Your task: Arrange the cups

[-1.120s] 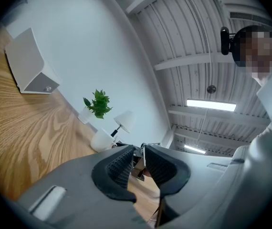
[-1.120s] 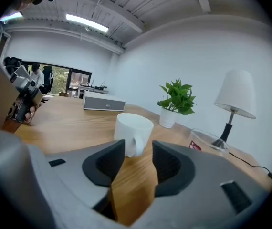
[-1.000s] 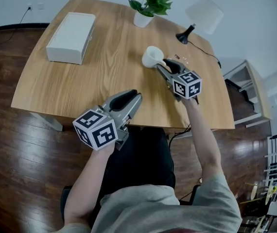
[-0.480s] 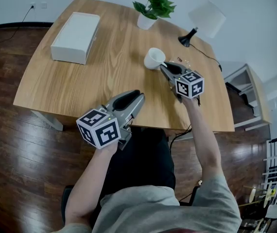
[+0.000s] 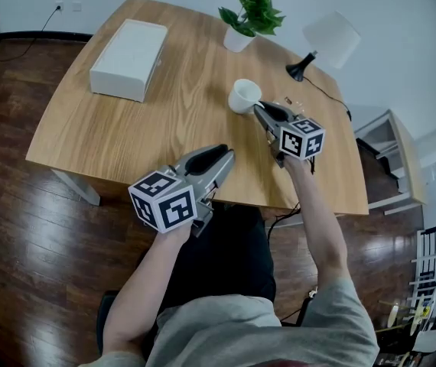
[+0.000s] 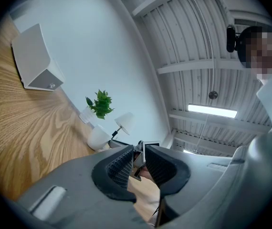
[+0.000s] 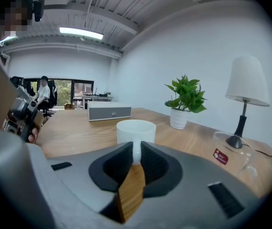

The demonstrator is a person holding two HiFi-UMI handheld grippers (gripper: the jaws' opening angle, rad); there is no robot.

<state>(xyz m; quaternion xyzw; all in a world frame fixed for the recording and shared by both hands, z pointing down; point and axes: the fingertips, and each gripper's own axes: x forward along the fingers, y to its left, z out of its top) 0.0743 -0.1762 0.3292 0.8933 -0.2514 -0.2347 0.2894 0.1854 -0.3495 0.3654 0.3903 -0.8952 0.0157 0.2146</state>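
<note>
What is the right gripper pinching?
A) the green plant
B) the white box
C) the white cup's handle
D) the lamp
C: in the right gripper view, the jaws of the right gripper, which have just been closing, press on the handle of the white cup.

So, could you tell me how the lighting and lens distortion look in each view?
Head view: even, soft light, the table edges bowed by the wide lens. Left gripper view: strong fisheye, black corners, glare from the ceiling light. Right gripper view: same fisheye and dark corners; the cup is sharp.
</note>
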